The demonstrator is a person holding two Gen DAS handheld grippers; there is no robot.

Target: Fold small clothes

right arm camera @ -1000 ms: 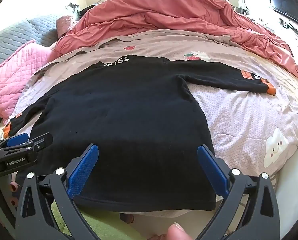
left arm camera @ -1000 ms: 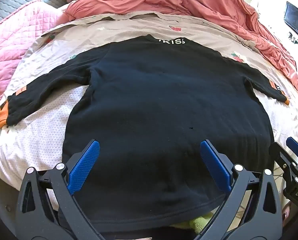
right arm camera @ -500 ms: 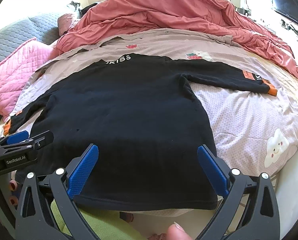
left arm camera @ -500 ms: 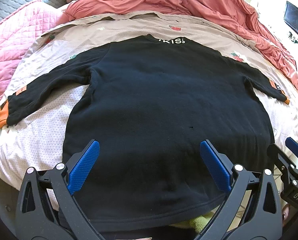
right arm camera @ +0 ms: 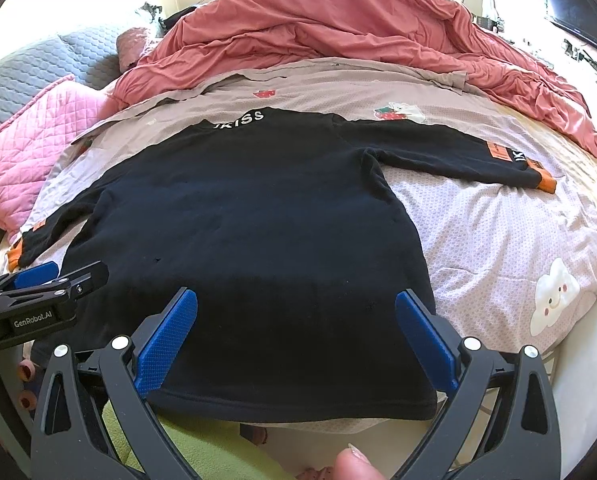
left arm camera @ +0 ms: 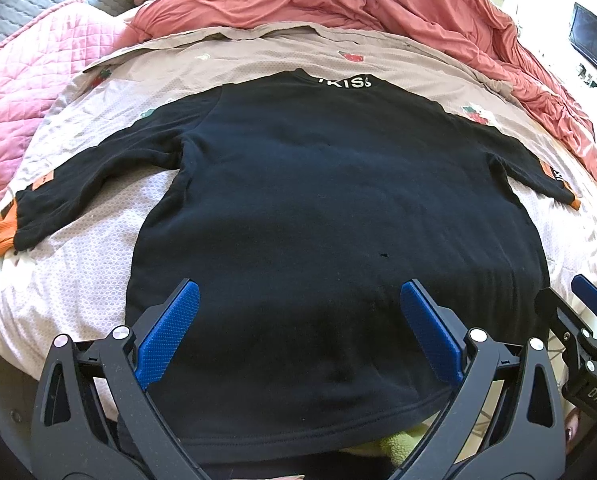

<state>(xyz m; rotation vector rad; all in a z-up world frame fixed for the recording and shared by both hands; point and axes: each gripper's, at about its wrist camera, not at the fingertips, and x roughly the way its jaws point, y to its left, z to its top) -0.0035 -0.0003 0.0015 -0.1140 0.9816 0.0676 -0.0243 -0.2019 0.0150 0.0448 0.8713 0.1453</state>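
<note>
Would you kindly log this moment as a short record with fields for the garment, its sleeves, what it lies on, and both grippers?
garment: black long-sleeved sweatshirt, spread flat, unfolded, white lettering at the collar
sleeves: both stretched outward, orange cuffs; the right one has an orange patch
surface: pale patterned bedsheet
background: salmon-red rumpled duvet, pink quilted blanket
left gripper: open, above the hem, holding nothing
right gripper: open, above the hem, holding nothing

bare sheet (right arm camera: 498, 240) lay open r of shirt (right arm camera: 258, 240); red duvet (right arm camera: 338, 24) blocked far side, pink quilt (left arm camera: 26, 92) l.
</note>
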